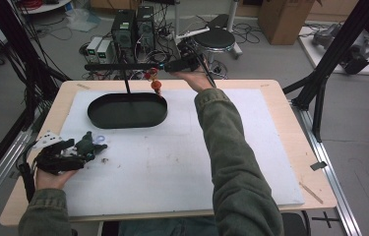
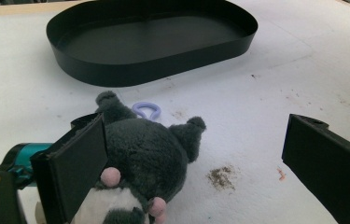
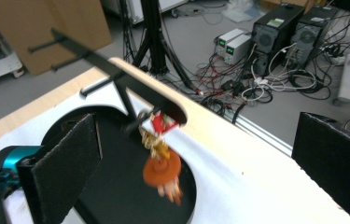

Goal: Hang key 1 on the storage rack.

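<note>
My left gripper view cuts the grey plush toy off at the bottom edge, & my near jaw covers its left side, so I can't tell what animal it is. The lilac loop behind it is half hidden by the toy's ear. In the high view my left hand buries most of the gripper body. Orange charm hanging from the black stand is motion-blurred in my right gripper view; shape unclear. The black tray runs off the bottom there. Far table corners: too small for detail.
</note>
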`<control>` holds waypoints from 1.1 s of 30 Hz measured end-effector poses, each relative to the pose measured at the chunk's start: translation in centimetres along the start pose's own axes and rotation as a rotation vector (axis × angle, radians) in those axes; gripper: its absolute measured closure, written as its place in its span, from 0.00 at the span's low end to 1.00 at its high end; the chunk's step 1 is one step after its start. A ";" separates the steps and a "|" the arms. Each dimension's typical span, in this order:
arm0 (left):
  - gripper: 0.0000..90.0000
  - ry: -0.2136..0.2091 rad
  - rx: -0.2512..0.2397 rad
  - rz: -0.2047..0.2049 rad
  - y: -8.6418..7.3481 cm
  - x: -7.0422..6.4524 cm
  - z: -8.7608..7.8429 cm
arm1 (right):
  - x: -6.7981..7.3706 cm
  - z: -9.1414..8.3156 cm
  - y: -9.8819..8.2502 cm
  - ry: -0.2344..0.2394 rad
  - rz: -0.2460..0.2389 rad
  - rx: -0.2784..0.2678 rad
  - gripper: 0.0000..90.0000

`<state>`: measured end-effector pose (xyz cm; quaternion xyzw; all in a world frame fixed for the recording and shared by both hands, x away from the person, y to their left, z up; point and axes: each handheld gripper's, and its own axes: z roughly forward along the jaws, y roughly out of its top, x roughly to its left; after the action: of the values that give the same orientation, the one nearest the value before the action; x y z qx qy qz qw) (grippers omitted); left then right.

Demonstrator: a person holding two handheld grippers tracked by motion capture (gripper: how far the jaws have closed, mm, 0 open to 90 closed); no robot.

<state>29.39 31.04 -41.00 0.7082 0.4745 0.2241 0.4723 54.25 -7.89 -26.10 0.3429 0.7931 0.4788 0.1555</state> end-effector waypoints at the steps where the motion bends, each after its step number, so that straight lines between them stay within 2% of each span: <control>1: 0.08 0.000 0.001 0.001 0.0 0.0 0.0 | 0.0 -0.6 -0.7 0.009 -0.006 0.005 0.01; 3: 0.08 -0.002 0.004 0.002 0.0 0.0 0.0 | 0.0 -1.2 -1.3 0.030 -0.010 0.008 0.01; 5: 0.08 -0.003 0.005 0.003 0.0 0.0 0.1 | 0.1 -2.0 -1.9 0.029 -0.027 -0.002 0.01; 8: 0.08 -0.003 -0.001 -0.006 0.1 -0.1 0.1 | 0.0 -2.8 -2.5 0.029 -0.027 0.001 0.01; 9: 0.08 -0.018 -0.013 -0.018 0.1 -0.1 0.0 | -0.1 -3.3 -2.8 0.024 -0.020 0.007 0.01; 10: 0.08 -0.038 -0.051 -0.043 0.4 -0.1 -0.1 | -0.2 -4.1 -3.2 0.026 -0.009 0.000 0.01; 12: 0.08 -0.041 -0.062 -0.049 0.5 -0.1 -0.1 | -0.4 -4.7 -3.7 0.021 0.004 -0.011 0.01; 14: 0.08 -0.045 -0.079 -0.065 0.5 0.1 -0.2 | -0.7 -5.5 -4.2 0.011 0.017 0.004 0.01; 19: 0.08 -0.043 -0.068 -0.061 0.4 0.2 -0.2 | -1.3 -7.0 -5.5 0.002 0.045 -0.009 0.01; 22: 0.08 -0.050 -0.068 -0.065 0.4 0.2 -0.2 | -2.0 -8.4 -7.3 -0.001 0.061 -0.028 0.01; 25: 0.08 -0.048 -0.071 -0.068 0.4 0.2 -0.3 | -2.3 -8.8 -7.8 -0.010 0.062 -0.002 0.01; 30: 0.08 -0.042 -0.061 -0.059 0.4 0.1 -0.3 | -2.6 -10.2 -10.1 -0.021 0.057 -0.009 0.01; 31: 0.08 -0.042 -0.058 -0.055 0.4 0.1 -0.3 | -2.6 -10.2 -10.1 -0.021 0.057 -0.009 0.01; 33: 0.08 -0.044 -0.053 -0.055 0.3 0.1 -0.2 | -2.6 -10.9 -11.3 -0.024 0.064 -0.014 0.01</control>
<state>29.44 31.20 -40.64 0.6868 0.4771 0.2078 0.5074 45.36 -20.26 -30.74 0.3728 0.7763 0.4852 0.1518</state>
